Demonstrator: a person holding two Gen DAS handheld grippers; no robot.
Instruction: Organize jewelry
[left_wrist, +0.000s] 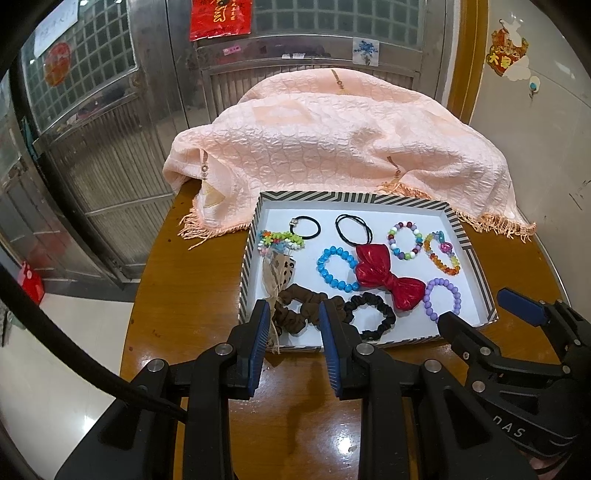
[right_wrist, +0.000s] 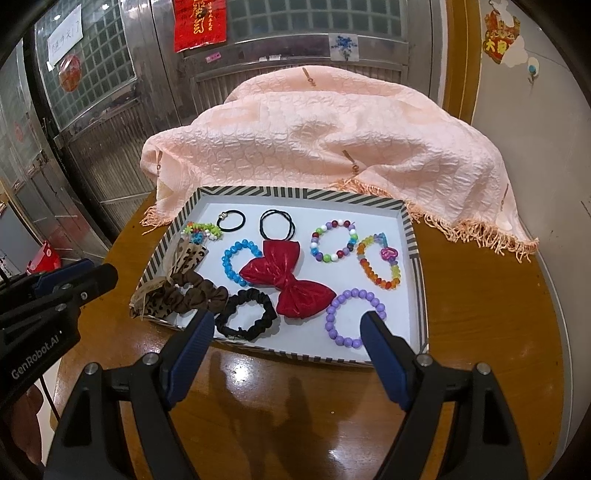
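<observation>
Both sets of jaws stand parted and grasp nothing: the left gripper (left_wrist: 293, 314) has its fingers a modest way apart, the right gripper (right_wrist: 288, 326) spread wide. Both hover at the near rim of the striped tray (right_wrist: 413, 236), probably because that edge gives the straightest reach to the pieces inside. Just ahead of the left jaws lies the brown scrunchie (left_wrist: 295, 308), with the leopard-print bow (left_wrist: 279, 273) draped over the tray wall beside it. Ahead of and between the right jaws sit the black scrunchie (right_wrist: 245, 319) and the purple bead bracelet (right_wrist: 354, 317), the red bow (right_wrist: 290, 282) just beyond. The jewelry lies flat, mostly apart, in bright beads and soft fabric; the pink cloth (right_wrist: 314, 136) is heaped behind
</observation>
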